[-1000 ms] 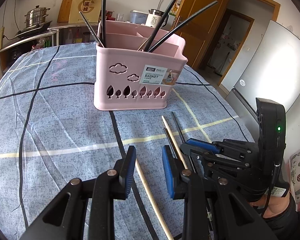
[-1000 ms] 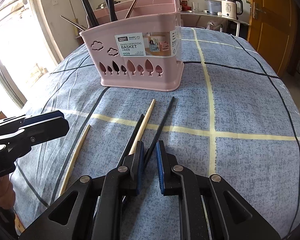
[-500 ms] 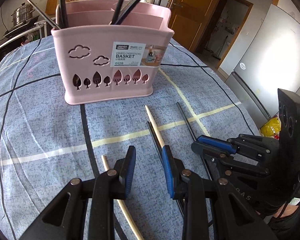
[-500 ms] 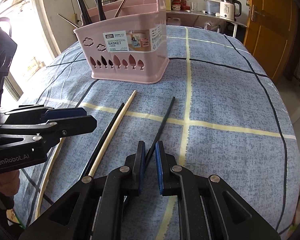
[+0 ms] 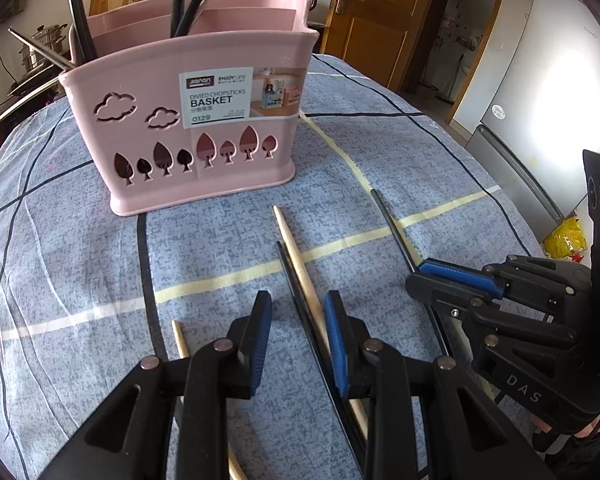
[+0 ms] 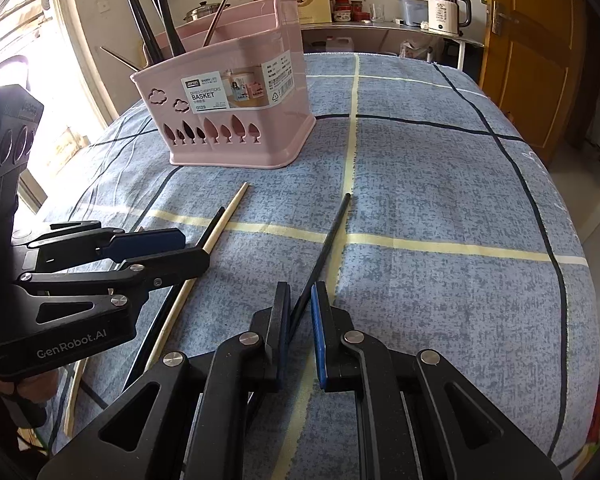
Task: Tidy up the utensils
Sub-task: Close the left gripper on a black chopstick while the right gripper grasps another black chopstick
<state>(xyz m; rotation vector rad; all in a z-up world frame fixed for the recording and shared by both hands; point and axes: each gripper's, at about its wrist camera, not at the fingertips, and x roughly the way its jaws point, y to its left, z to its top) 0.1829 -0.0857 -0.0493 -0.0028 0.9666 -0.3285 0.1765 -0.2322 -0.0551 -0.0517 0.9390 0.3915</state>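
Straddling the lone black chopstick [image 6: 324, 240] with narrowly parted jaws, the right gripper [image 6: 300, 312] should pinch squarely before lifting toward the pink plastic divided basket [image 6: 236, 120] at the counter's far edge; the left gripper [image 5: 296, 332], released, hovers over the pale wooden chopstick [image 5: 296, 256] and its black neighbour [image 5: 288, 268], crowding that path

Pink chopstick basket [image 5: 196, 128] blocks way ahead of left gripper [image 5: 296, 340]; right gripper [image 5: 452, 280] crowds its right side. Bare cloth w/ room to its left.
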